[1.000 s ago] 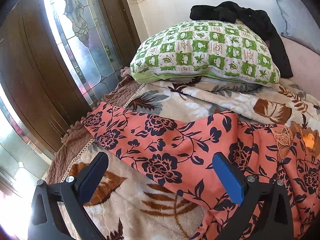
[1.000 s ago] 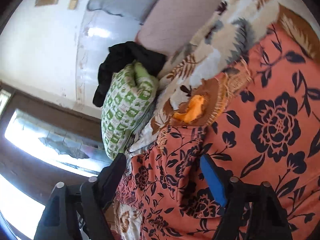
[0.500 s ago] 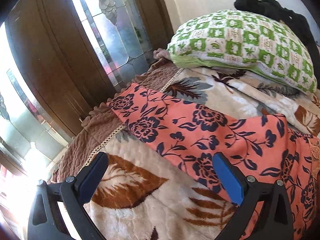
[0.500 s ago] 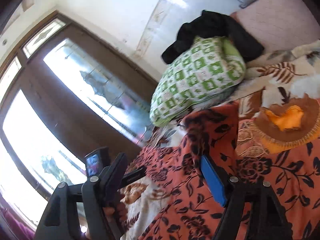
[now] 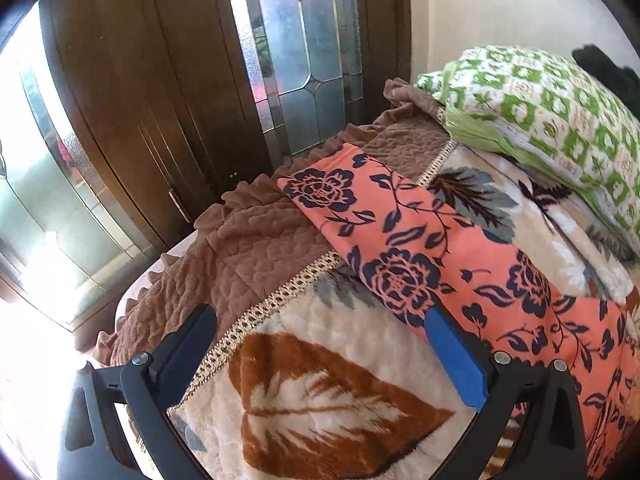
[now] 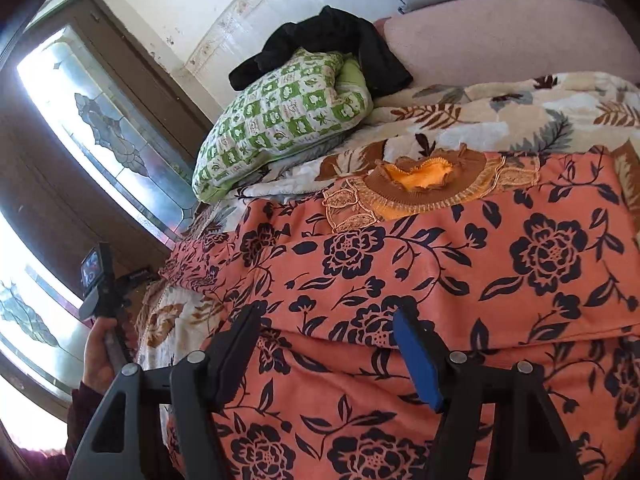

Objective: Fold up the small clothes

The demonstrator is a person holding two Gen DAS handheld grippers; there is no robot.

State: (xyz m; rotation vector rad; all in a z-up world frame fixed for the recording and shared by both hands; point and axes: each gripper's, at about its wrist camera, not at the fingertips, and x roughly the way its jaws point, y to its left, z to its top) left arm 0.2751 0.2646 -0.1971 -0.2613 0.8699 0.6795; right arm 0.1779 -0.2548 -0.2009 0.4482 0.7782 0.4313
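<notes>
In the left wrist view, the left gripper (image 5: pixel 320 344) is hanging over the lower middle of the frame with its jaws spread wide and nothing between them but the leaf-print blanket (image 5: pixel 320 392). The coral floral garment (image 5: pixel 420 248) is lying in a long band running from the upper middle down to the lower right, and the blue-padded finger (image 5: pixel 452 356) on the right is sitting just at the garment's lower edge, though whether it is touching the cloth is hard to say from this angle. The garment's far end is resting on the brown quilted bedspread (image 5: pixel 248 248), whose frilled border is running along the left. A green checked pillow (image 5: pixel 540 120) is lying at the upper right, and a dark wooden door with patterned glass (image 5: pixel 180 100) is filling the upper left.

In the right wrist view, the right gripper (image 6: pixel 324 340) is pointing down at the lower middle, its jaws closing but still apart, with the garment (image 6: pixel 460 272) spread beneath and a raised fold of it lying between the fingers; the pads are not pressing on it. The garment is covering most of the lower and right frame, its brown and orange neckline (image 6: pixel 424 184) lying above centre. A black piece of clothing (image 6: pixel 328 48) is draped on the pillow (image 6: pixel 288 116) in the upper middle. At the lower left edge, the person's left hand (image 6: pixel 98 356) is gripping the other tool's handle.
</notes>
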